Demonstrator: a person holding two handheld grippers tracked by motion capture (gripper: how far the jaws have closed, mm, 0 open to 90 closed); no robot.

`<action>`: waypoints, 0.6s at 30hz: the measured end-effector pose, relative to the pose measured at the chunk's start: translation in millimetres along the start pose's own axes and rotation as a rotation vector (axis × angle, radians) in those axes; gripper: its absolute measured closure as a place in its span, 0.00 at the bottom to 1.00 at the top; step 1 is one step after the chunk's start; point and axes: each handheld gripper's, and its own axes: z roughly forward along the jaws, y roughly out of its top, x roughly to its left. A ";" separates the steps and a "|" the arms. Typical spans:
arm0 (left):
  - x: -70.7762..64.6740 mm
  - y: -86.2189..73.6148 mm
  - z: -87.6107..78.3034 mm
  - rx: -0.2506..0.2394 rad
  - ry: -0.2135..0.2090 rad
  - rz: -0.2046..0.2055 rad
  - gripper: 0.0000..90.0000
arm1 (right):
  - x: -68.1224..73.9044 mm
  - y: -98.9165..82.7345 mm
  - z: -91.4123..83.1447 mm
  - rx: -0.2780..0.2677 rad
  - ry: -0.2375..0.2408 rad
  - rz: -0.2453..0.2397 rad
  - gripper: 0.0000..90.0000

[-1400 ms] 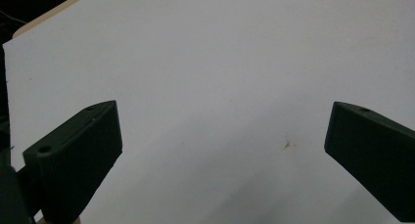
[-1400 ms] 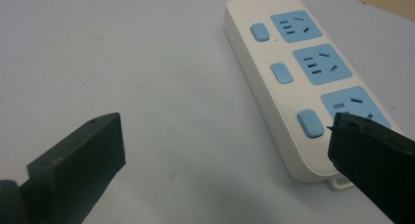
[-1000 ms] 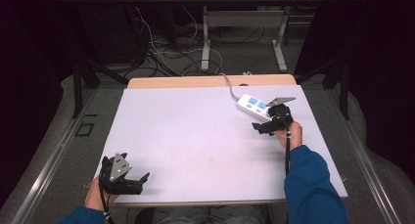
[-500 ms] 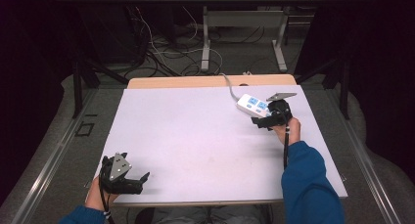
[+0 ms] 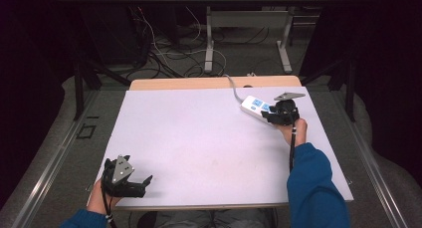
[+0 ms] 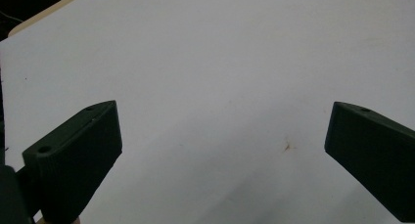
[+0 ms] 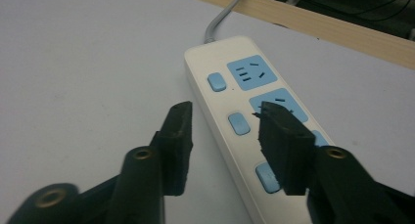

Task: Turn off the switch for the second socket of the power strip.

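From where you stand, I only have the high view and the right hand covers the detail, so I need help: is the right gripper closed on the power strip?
Observer: No. In the right gripper view the right gripper is open, its jaws over the power strip.
Operator: Which part is it over?
Observer: One jaw hangs over a blue socket; a blue switch shows in the gap.
Operator: And the left gripper?
Observer: The left gripper is wide open over the bare white table.

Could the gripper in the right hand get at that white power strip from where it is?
Probably yes. The right gripper already hangs over the power strip, jaws open astride its edge, with nothing between them.
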 end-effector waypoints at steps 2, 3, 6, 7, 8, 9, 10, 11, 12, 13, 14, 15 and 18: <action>-0.1 -0.1 0.3 -0.004 0.002 -0.004 0.01 | -0.7 0.0 0.1 -0.005 -0.010 0.003 0.81; -0.1 0.0 0.3 -0.004 0.001 -0.005 0.01 | -0.7 0.0 0.1 -0.005 -0.010 0.003 0.81; 0.1 0.1 0.3 -0.001 -0.002 -0.003 0.01 | -0.1 0.8 0.4 -0.019 -0.045 0.023 0.97; 0.3 0.3 0.2 -0.001 -0.001 0.001 0.01 | 0.3 1.3 1.0 -0.022 -0.053 0.030 1.00; 0.3 0.4 0.0 0.000 0.001 0.002 0.01 | 0.0 1.9 1.4 -0.025 -0.064 0.031 1.00; 0.1 0.3 -0.1 0.001 0.000 0.000 0.01 | -0.7 3.5 4.2 -0.025 -0.070 0.046 1.00; 0.0 0.0 0.1 -0.001 -0.002 -0.005 0.01 | -0.7 3.5 4.2 -0.025 -0.070 0.046 1.00; 0.1 -0.1 0.3 -0.004 -0.002 -0.008 0.01 | -0.7 4.2 5.8 -0.024 -0.078 0.052 1.00; 0.2 -0.1 0.2 -0.003 -0.002 -0.009 0.01 | -0.7 4.4 7.8 -0.024 -0.084 0.054 1.00; 0.3 -0.2 0.3 -0.003 -0.003 -0.010 0.01 | -0.3 4.8 9.5 -0.020 -0.085 0.060 1.00; 0.3 -0.2 0.4 -0.004 -0.004 -0.009 0.01 | 0.0 5.1 11.4 -0.019 -0.088 0.060 1.00; 0.4 -0.2 0.4 -0.004 -0.004 -0.008 0.01 | 0.4 5.1 13.4 -0.016 -0.088 0.057 1.00; 0.5 -0.2 0.6 -0.004 -0.005 -0.009 0.01 | 2.3 5.1 17.6 -0.008 -0.090 0.054 1.00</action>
